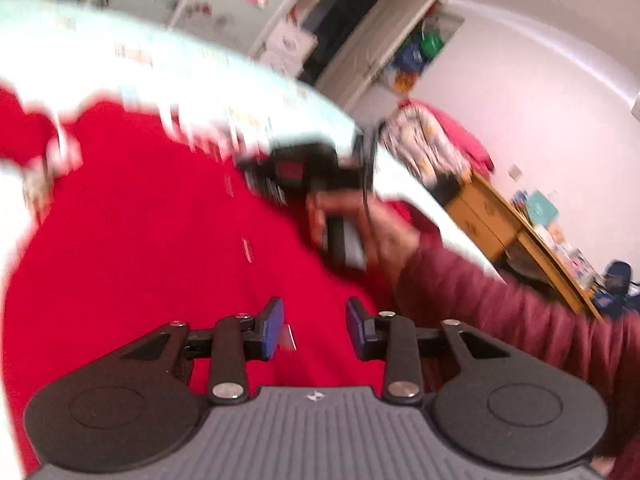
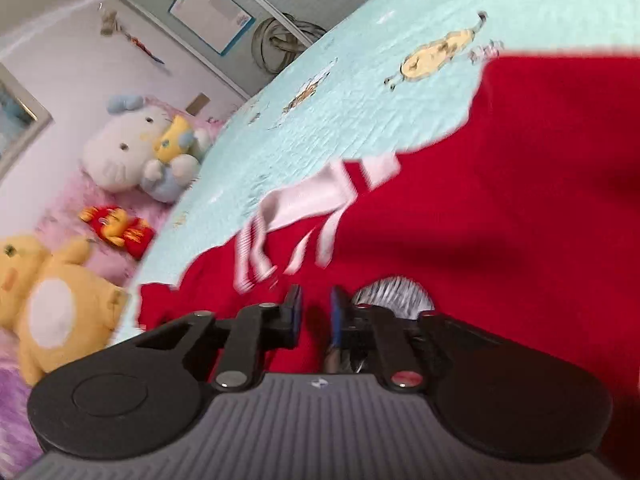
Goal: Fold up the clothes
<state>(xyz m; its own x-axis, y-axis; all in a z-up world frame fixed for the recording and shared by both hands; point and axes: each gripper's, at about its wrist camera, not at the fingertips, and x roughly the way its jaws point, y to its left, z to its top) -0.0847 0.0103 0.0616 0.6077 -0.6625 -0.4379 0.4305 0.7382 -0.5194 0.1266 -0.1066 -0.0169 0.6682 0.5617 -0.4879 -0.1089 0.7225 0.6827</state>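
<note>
L gripper [image 1: 315, 326]: jaws approx. half apart, nothing pinched, hovering over red sweater [image 1: 140, 240] spread flat below. Small white tag just beside L pad at 9. At 1, maroon sleeve [image 1: 500, 308] and hand [image 1: 384, 236] gripping the other tool, blurred. Beyond at 2, wooden desk [image 1: 500, 216].

R gripper [image 2: 316, 310]: jaws narrow, closed on sweater, red cloth filling the slit. At 12, white striped collar [image 2: 312, 196], rumpled. Sweater on pale-blue quilt [image 2: 360, 100], filling 12 to 3. At 9, yellow plush [image 2: 52, 300]; at 10, white cat plush [image 2: 128, 148], off the quilt.
</note>
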